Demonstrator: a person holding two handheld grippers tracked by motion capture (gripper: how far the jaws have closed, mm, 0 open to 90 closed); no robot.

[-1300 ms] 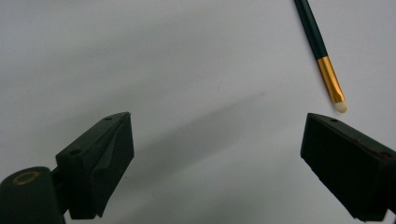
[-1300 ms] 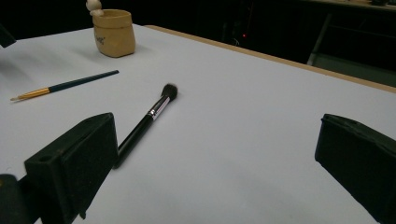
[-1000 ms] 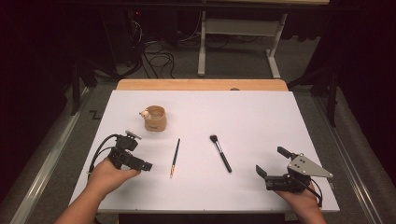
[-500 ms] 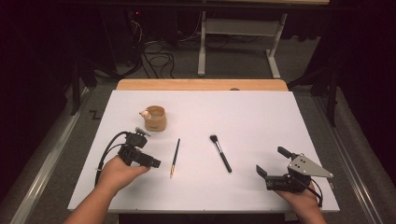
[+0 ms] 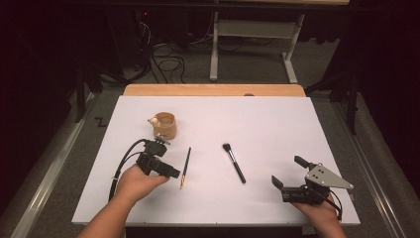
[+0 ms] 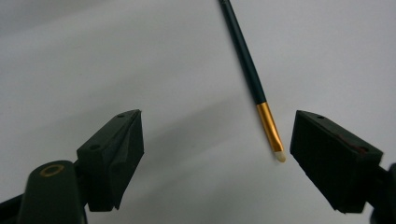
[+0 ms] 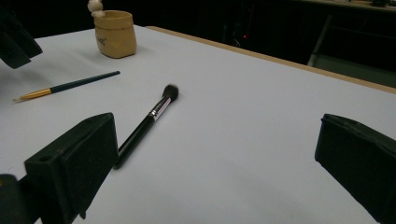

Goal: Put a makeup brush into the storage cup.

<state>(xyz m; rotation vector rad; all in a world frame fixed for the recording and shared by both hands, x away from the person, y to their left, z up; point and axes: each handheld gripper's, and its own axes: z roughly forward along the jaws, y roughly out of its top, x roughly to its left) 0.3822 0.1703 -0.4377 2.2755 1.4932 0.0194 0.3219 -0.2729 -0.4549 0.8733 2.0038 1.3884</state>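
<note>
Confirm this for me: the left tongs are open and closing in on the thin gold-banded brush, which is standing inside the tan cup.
One detail is wrong. The thin gold-banded brush is not in the tan cup; it lies flat on the white table, apart from the cup, as the high view shows. The rest holds: the left tongs are open, their jaws have just been closing, with the brush's tip between them but untouched.

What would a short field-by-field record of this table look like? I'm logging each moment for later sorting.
surface: white table
thin brush: dark handle, gold collar, pale tip, lying flat
makeup brush: black, lying flat mid-table
cup: tan, upright, beyond the thin brush
left tongs: open, jaws have just been closing, thin brush tip between them, untouched
right tongs: open, nothing between them, aimed toward the makeup brush
</note>
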